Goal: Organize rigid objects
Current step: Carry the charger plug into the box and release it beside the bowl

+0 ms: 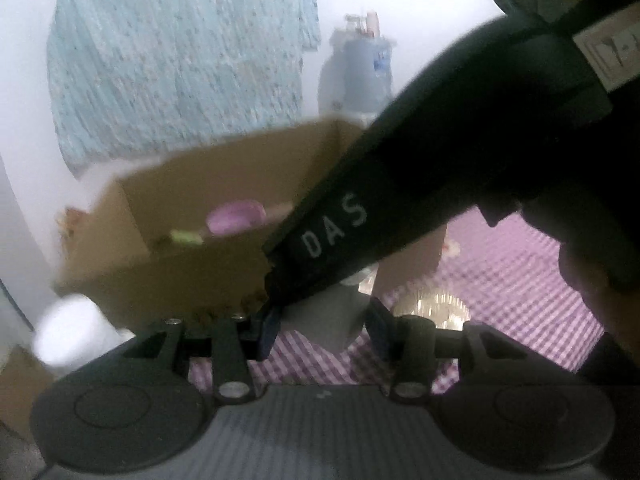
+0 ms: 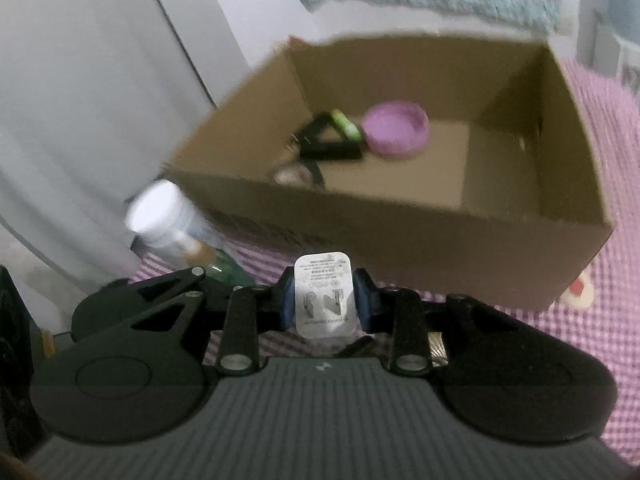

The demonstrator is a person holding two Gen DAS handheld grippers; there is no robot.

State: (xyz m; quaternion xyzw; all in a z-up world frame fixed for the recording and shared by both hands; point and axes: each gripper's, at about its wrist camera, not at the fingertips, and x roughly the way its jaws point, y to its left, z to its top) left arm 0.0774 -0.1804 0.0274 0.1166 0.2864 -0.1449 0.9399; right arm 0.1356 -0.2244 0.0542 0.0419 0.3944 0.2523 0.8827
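My right gripper is shut on a small white pack with a printed label, held upright between the blue pads. Beyond it stands an open cardboard box holding a purple bowl, a green item and a black item. My left gripper is shut on a grey object, and both pads touch its sides. The same box and bowl lie ahead of it. The right gripper's dark body crosses this view and hides the box's right side.
A white-capped bottle lies left of the box, near a pale wall. A purple checked cloth covers the surface. Something shiny and crinkled sits just right of the left gripper. A turquoise cloth hangs behind.
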